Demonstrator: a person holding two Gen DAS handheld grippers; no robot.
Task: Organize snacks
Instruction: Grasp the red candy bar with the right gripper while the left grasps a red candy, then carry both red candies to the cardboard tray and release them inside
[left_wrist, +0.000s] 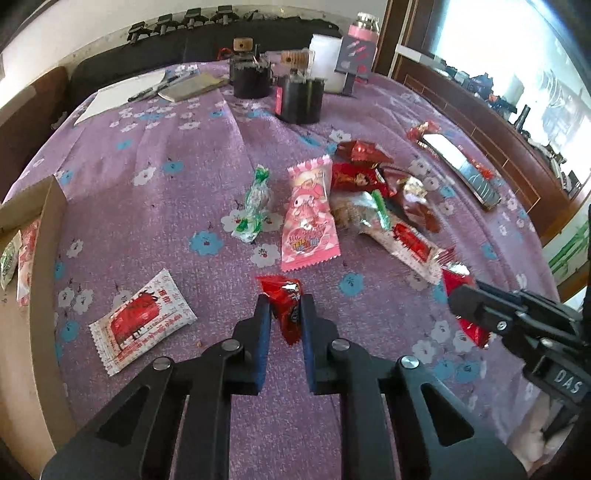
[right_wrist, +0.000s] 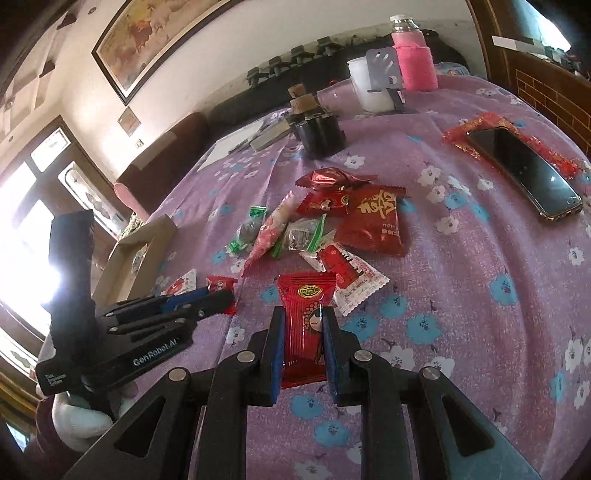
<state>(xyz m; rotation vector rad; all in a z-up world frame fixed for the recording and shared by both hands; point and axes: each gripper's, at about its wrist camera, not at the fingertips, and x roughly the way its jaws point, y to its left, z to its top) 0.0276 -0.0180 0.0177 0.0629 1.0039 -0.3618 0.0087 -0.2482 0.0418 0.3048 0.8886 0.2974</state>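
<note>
My left gripper (left_wrist: 284, 301) is shut on a small red candy wrapper (left_wrist: 286, 310) just above the purple floral cloth (left_wrist: 166, 258). My right gripper (right_wrist: 303, 314) is shut on a long red snack packet (right_wrist: 304, 325) with a cartoon girl printed on it. Each gripper shows in the other's view, the right gripper (left_wrist: 458, 299) at the right edge and the left gripper (right_wrist: 221, 295) at the left. A heap of snacks lies beyond: a pink cartoon packet (left_wrist: 308, 214), a green-and-clear candy (left_wrist: 255, 206), red packets (right_wrist: 373, 221). A white-and-red sachet (left_wrist: 142, 317) lies to the left.
A cardboard box (left_wrist: 44, 258) holding a few snacks stands at the left table edge. A phone (right_wrist: 524, 173) lies on a red wrapper at the right. Black cylindrical holders (left_wrist: 299, 98), a notebook with pens (left_wrist: 192, 86), a white cup and a pink bottle (right_wrist: 412, 55) stand at the back.
</note>
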